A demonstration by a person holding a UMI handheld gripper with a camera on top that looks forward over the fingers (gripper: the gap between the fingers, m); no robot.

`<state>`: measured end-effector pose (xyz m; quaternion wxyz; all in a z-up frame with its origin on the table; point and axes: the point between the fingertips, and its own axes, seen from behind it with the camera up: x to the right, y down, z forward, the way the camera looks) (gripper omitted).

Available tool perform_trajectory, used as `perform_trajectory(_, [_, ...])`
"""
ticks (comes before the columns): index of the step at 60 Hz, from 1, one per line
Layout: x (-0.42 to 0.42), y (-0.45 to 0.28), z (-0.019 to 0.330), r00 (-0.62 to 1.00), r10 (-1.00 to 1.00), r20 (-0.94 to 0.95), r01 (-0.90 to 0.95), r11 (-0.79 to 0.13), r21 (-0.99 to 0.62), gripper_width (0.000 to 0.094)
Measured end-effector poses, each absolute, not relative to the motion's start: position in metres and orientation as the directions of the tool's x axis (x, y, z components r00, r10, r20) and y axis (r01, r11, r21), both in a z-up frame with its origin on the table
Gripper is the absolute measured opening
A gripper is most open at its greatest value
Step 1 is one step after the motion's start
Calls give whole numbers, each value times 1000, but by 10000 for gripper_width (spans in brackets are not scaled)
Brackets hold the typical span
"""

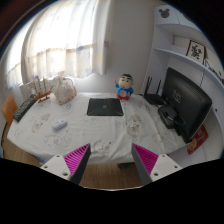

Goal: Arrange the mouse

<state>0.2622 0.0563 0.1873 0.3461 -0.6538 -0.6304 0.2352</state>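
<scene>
**A small, smooth mouse, best taken by its two flanks**

We take the dark mouse pad (105, 106) in the middle of the counter (120, 135) as our landmark. The mouse (60, 125) is the small pale thing lying on the white cover, to the left of the mouse pad and somewhat nearer to us, well apart from it. It is too small in this view for us to read which way it points.

Our tongs (112, 160) are open and hold nothing; the two pink pads (76, 158) stand wide apart, on the near side of the mouse pad, above the counter's edge. The mouse is beyond the left finger, not between the fingers.

We judge the mouse to be light, rigid and made of smooth plastic, so it may slip or turn if we press it at the rounded top. We think the better hold is across its two long flanks, low on the body, with moderate force. The cover under it looks wrinkled, and a low approach could catch the cloth.

Behind the mouse pad stands a colourful figure (124, 86), and to the right of it a monitor (187, 98).
</scene>
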Motion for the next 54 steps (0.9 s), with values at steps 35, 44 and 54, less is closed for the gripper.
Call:
perform_trajectory(35, [230, -164, 146, -103, 994, 46, 654, 102, -750, 854])
perform_trajectory(44, [217, -214, 131, -120, 992, 29, 639, 100, -762, 854])
perform_trajectory(54, [191, -239, 97, -101, 995, 29, 630, 86, -772, 852])
